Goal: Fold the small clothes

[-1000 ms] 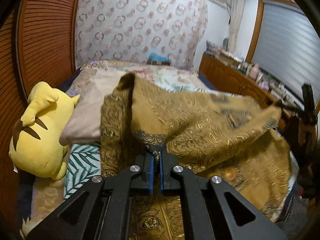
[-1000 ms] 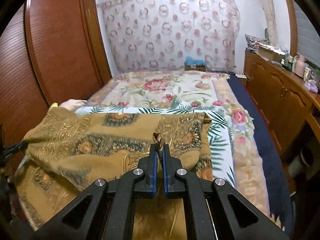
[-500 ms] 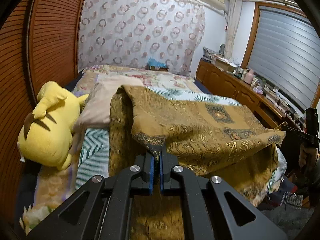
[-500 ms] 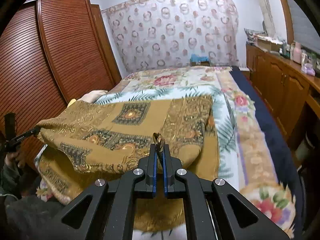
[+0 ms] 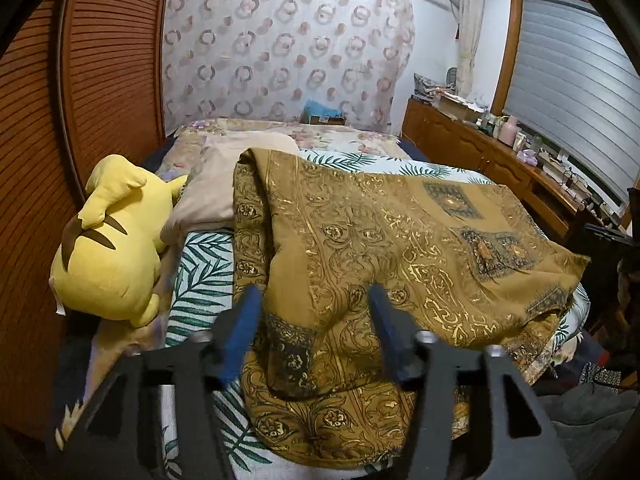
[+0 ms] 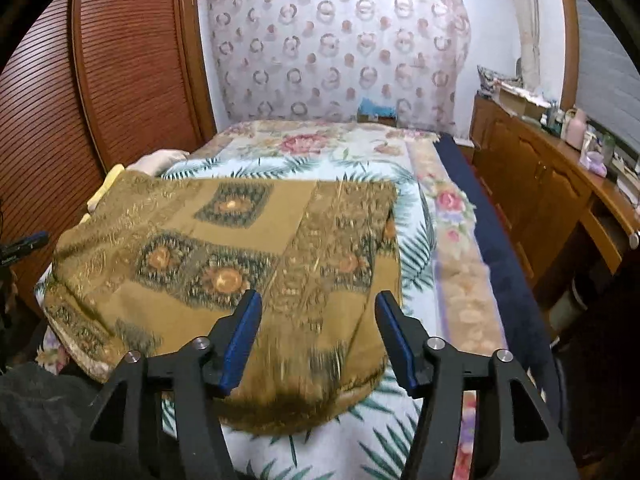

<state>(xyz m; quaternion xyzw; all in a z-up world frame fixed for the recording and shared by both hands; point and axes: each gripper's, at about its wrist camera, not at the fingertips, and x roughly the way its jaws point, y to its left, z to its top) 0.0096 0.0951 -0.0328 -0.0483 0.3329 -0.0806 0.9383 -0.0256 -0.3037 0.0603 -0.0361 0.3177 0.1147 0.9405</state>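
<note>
The gold patterned cloth [image 5: 400, 248] lies folded over on the bed [image 6: 452, 240], spread across the palm-leaf sheet [image 5: 200, 276] with its near edge sagging toward the foot of the bed. The left tongs [image 5: 314, 320] stand wide, having just been opening; the cloth lies below and between the blue pads [image 5: 244, 328] but neither pad presses on it. The right tongs [image 6: 318, 328] are likewise wide and have just been opening, with the cloth's near right corner lying loose beneath the gap. In the left wrist view a yellow plush toy [image 5: 108, 248] rests at 9 o'clock beside a beige pillow [image 5: 224, 184]. A wooden sideboard [image 6: 552, 184] runs along at 3 o'clock in the right wrist view, and a patterned curtain [image 6: 340, 48] hangs at 12 o'clock.
</note>
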